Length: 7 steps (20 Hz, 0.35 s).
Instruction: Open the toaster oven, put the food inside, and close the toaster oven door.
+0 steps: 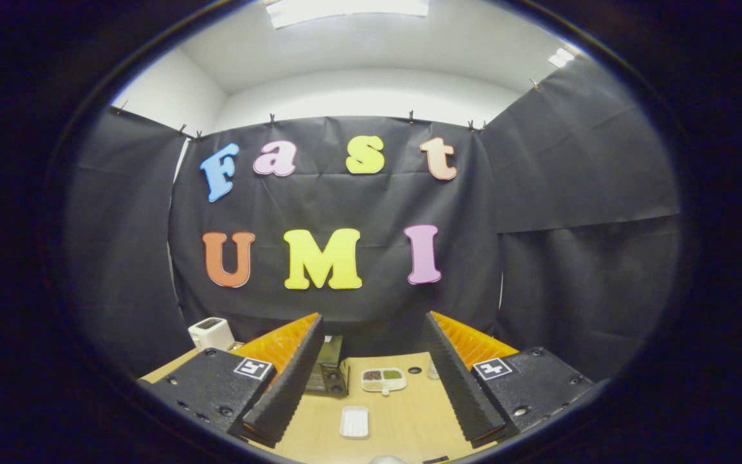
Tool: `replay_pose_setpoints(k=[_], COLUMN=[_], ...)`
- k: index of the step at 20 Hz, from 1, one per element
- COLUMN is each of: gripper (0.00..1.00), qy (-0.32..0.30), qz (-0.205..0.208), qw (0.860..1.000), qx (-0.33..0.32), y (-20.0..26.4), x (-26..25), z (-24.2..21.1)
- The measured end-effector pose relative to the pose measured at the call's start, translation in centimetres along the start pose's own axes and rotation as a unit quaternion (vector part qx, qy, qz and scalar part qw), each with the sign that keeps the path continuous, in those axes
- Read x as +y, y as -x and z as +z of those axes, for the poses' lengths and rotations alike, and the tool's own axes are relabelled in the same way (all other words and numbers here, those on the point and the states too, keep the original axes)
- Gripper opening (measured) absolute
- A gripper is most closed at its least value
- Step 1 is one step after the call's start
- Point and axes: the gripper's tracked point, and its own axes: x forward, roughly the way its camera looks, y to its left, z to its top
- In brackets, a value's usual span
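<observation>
The tongs (371,374) hang high above the tabletop (403,419), fingers spread wide with nothing between them. The toaster oven (328,368), a dark box, stands below and ahead, just beside the left finger and partly hidden behind it; whether its door is open or shut is too small to tell. Right of it and close by, in the gap between the fingers, a compartment plate of food (384,379) rests on the tabletop. Nearer the tongs, a small white tray (354,422) lies apart from both. A white appliance (211,333) sits at the far left corner, well away. Judging from this, the coming move is a descent forward and slightly left toward the oven's front; the wood between tray and oven gives room to come down, though the plate crowds the oven's right flank.
</observation>
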Motion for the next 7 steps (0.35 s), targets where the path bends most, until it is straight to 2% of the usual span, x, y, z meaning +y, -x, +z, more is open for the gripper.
replay_pose_setpoints(k=[7], gripper=[0.98], qy=[0.006], qz=[-0.003], qw=[1.000], qx=[0.007], y=[-1.1], x=[0.7], z=[0.4])
